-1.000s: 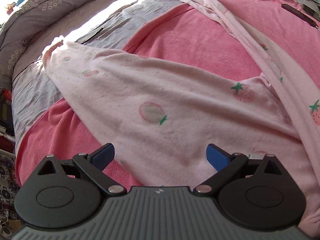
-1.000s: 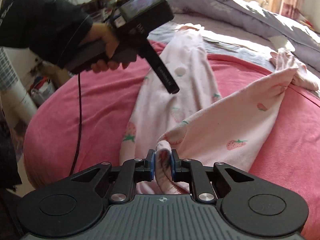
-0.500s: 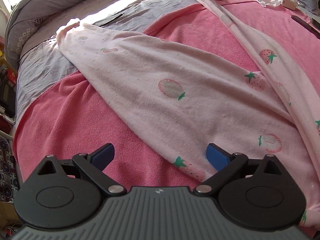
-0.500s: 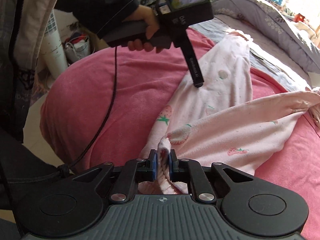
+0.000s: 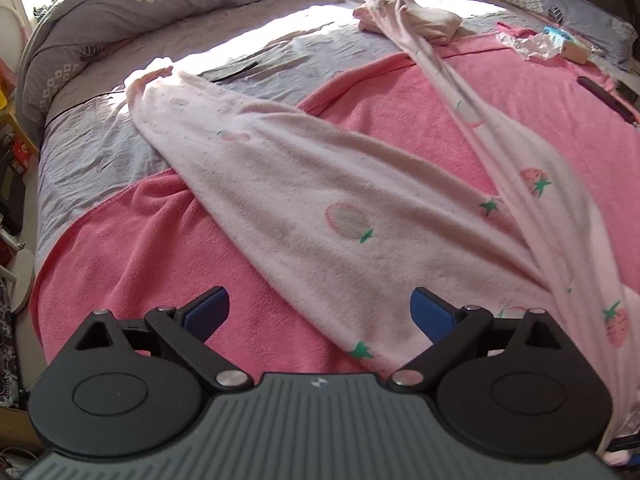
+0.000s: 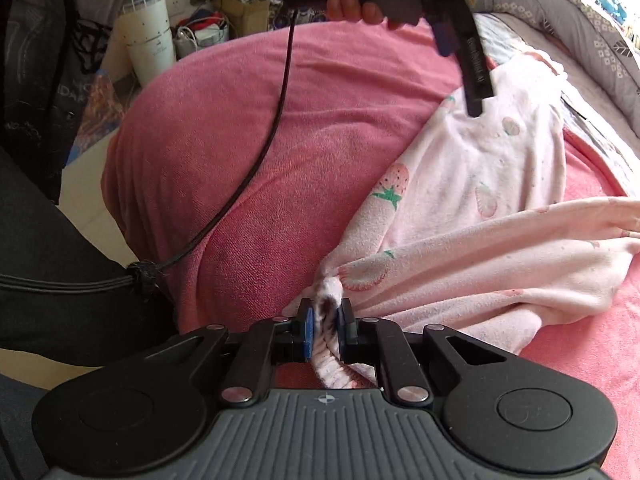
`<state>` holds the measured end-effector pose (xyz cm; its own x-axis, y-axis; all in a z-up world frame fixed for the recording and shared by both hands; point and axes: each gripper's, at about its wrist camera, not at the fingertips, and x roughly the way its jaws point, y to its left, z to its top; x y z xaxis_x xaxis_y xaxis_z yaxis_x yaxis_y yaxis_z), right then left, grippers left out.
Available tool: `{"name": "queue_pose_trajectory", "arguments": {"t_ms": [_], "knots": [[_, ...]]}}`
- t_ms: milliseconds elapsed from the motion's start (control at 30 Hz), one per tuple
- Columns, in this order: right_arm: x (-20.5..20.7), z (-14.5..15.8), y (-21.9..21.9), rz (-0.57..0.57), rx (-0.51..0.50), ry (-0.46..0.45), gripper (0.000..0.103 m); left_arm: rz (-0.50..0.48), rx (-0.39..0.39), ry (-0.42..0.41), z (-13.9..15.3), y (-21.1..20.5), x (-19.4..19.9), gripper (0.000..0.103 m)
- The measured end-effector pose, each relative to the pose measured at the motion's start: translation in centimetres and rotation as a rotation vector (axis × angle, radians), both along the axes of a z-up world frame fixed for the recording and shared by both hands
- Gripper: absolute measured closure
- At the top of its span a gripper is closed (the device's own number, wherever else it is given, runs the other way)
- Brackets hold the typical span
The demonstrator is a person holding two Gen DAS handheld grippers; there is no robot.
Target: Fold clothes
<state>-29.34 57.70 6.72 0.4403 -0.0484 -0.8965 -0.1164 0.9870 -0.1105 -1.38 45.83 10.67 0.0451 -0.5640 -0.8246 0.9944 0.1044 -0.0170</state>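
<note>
Right gripper (image 6: 325, 322) pinches pyjama waistband (image 6: 329, 344); left gripper (image 5: 320, 312) spread above the garment; thin bite may slip under pull

The pale pink strawberry-print fleece pyjama trousers (image 5: 320, 200) lie spread across the pink terry blanket (image 5: 140, 264), which covers the near part of the grey patterned quilt (image 5: 88, 144). One leg stretches toward a small bundled cloth (image 5: 424, 24) farther back.
</note>
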Motion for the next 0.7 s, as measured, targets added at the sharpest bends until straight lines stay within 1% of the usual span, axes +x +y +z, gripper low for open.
{"name": "queue_pose_trajectory", "arguments": {"t_ms": [67,167,233,300,367,400,500,533,600,633,700], "knots": [[0.0,-0.3,0.4,0.017,-0.013,-0.014,0.085,-0.065,-0.038,0.086,0.8,-1.3,-1.5,0.004],[-0.1,-0.2,0.2,0.019,-0.006,-0.009,0.085,-0.120,-0.081,0.181,0.9,-3.7,-3.8,0.003],[-0.1,-0.2,0.2,0.026,-0.004,-0.009,0.085,-0.130,-0.095,0.214,0.3,-5.8,-5.0,0.003],[-0.2,-0.2,0.4,0.036,-0.013,-0.012,0.085,-0.114,-0.113,0.213,-0.2,-8.1,-5.5,0.006],[-0.3,-0.1,0.5,0.038,-0.019,-0.016,0.085,-0.081,-0.139,0.247,-0.6,-10.4,-5.2,0.006],[-0.4,-0.1,0.5,0.031,-0.017,-0.017,0.085,-0.053,-0.147,0.280,-0.7,-11.7,-4.7,0.006],[-0.5,-0.1,0.3,0.002,-0.004,-0.023,0.084,0.062,-0.167,0.382,-0.8,-15.2,-2.4,0.013],[-0.6,-0.1,0.3,-0.007,0.000,-0.026,0.084,0.102,-0.168,0.403,-0.8,-16.4,-1.5,0.014],[-0.6,-0.1,0.3,-0.010,0.002,-0.031,0.084,0.164,-0.163,0.398,-0.7,-18.8,-0.1,0.016],[-0.6,-0.1,0.2,-0.010,0.003,-0.032,0.084,0.177,-0.166,0.370,-0.3,-20.2,0.4,0.017],[-0.7,0.0,0.1,-0.008,0.010,-0.032,0.084,0.149,-0.179,0.283,0.8,-23.0,0.8,0.017]]}}
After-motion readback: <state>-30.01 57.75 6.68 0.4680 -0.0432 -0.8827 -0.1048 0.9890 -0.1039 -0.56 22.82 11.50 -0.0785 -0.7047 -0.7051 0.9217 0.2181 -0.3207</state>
